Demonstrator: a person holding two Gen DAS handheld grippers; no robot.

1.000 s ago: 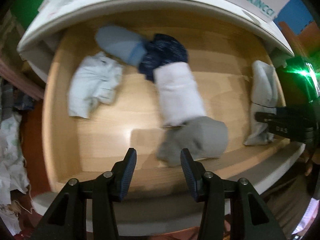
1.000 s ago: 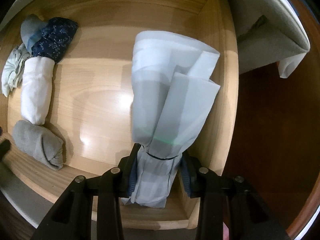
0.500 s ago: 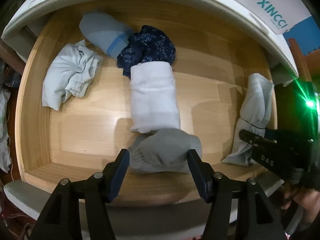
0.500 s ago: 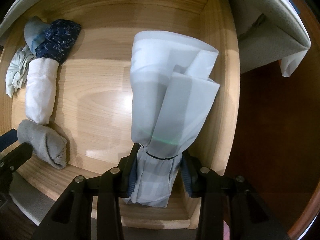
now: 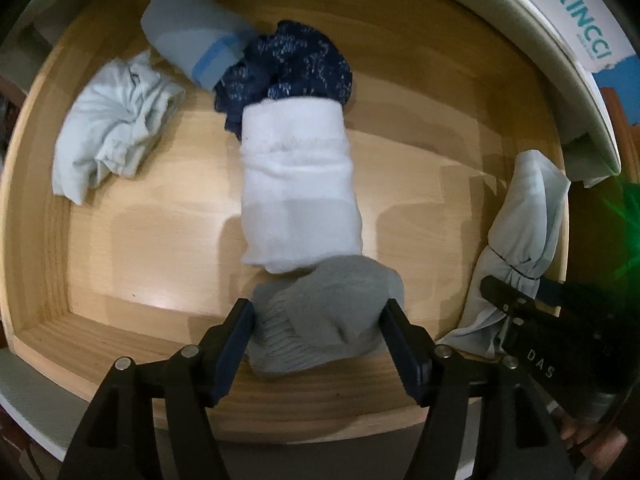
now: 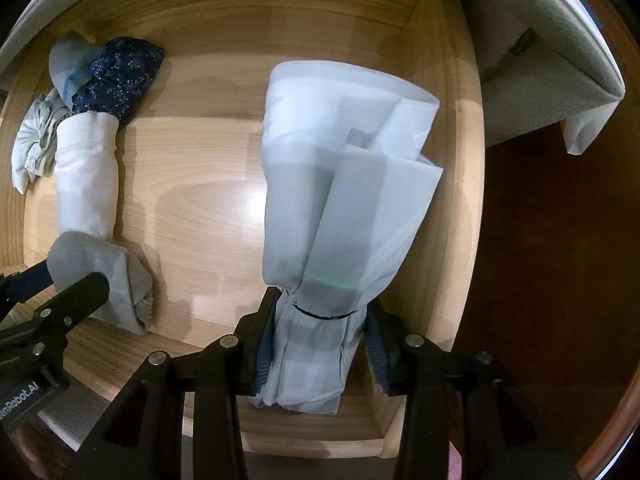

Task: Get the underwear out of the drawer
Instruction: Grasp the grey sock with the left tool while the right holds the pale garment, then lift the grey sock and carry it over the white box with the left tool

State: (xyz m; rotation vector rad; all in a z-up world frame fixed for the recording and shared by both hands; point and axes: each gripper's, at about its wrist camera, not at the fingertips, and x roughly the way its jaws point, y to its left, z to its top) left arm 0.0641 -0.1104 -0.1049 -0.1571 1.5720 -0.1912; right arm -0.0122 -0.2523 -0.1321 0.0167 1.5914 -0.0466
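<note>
Left tool (image 5: pixel 320 320) brackets grey rolled underwear (image 5: pixel 326 316) at the drawer (image 5: pixel 120 240) front edge, fingers wide. Right tool (image 6: pixel 318 336) clamps pale bundle (image 6: pixel 340 200) near right wall. Soft, light, compressible; grip mid-roll.

The wooden drawer (image 5: pixel 168 240) holds rolled clothes on its floor. A grey roll (image 5: pixel 328 316), white roll (image 5: pixel 300 196), navy roll (image 5: pixel 296 64) and blue roll (image 5: pixel 188 40) form a line, a crumpled pale piece (image 5: pixel 112 136) beside it.
</note>
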